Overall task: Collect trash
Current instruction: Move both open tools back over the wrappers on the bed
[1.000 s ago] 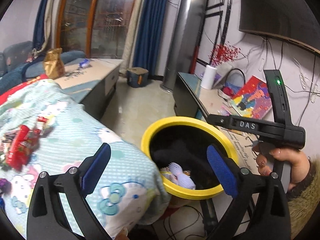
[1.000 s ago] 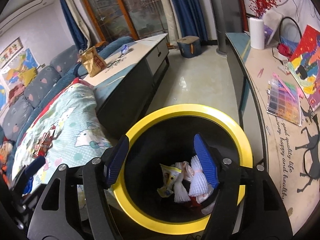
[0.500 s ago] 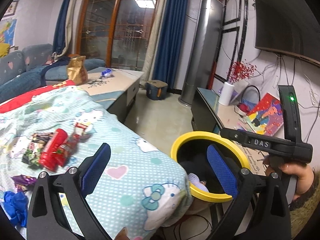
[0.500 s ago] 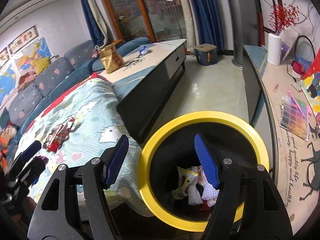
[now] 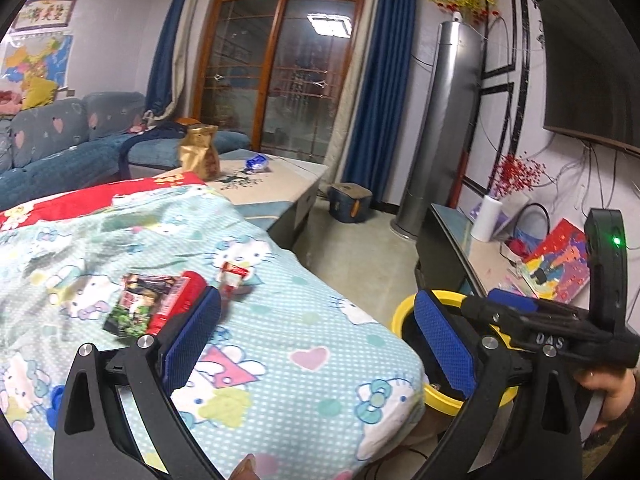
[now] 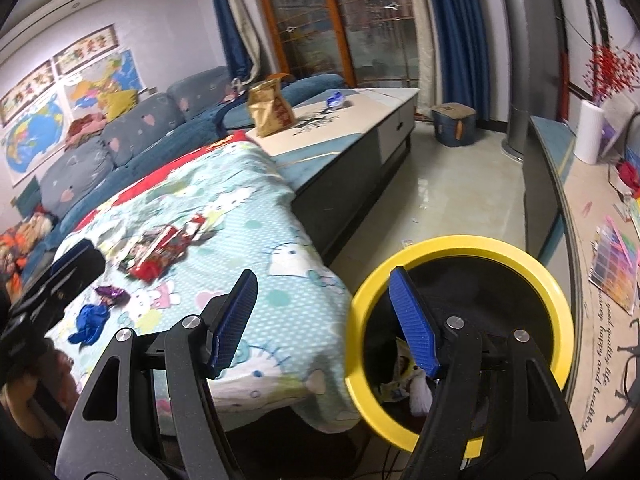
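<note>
STEP: between drop-off and next pickup | LEFT: left gripper (image 5: 316, 340) fingers apart, empty | RIGHT: right gripper (image 6: 324, 320) fingers apart, empty | TRASH: red crinkled snack wrappers (image 5: 160, 304) on cartoon-print bed blanket (image 5: 304, 344); round yellow-rimmed black bin (image 6: 560, 304) beside bed | NEXT: reach down, straddle one wrapper, close.

- A round bin (image 6: 560, 300) with a yellow rim and black inside stands on the floor, right beside the bed's corner
- Some wrappers (image 6: 404, 376), white and yellow, lie at its bottom
- A red wrapper pile (image 6: 160, 252) lies flat on the bed cover
- A small purple wrapper (image 6: 110, 292) lies near it
- A crumpled blue scrap (image 6: 90, 322) lies just beside the purple one
</note>
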{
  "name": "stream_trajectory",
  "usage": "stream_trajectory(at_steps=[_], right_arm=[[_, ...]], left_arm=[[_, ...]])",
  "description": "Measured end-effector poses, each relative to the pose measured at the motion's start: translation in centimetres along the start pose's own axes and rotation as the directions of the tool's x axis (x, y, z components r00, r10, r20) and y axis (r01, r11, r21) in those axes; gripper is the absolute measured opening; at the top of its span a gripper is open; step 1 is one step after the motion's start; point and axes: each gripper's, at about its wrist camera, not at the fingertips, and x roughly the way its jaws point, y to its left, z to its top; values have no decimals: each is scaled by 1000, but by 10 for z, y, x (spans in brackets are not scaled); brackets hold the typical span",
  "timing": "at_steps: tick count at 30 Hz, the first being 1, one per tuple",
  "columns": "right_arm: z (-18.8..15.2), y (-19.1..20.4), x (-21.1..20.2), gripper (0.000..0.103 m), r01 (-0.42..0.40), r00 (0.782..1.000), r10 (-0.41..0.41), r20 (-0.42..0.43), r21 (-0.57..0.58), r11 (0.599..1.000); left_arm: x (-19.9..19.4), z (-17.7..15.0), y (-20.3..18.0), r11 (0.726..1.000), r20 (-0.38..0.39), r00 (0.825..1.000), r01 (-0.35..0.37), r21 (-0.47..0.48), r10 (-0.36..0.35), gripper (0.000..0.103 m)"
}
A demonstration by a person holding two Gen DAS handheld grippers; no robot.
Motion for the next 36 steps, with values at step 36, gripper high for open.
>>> stream_trajectory(at_steps=[36], right_arm=[[18,115,36,69,-161,987,155,-51,-163,973]], left_arm=[[-32,4,120,957,27,975,-209,-203,218,94]])
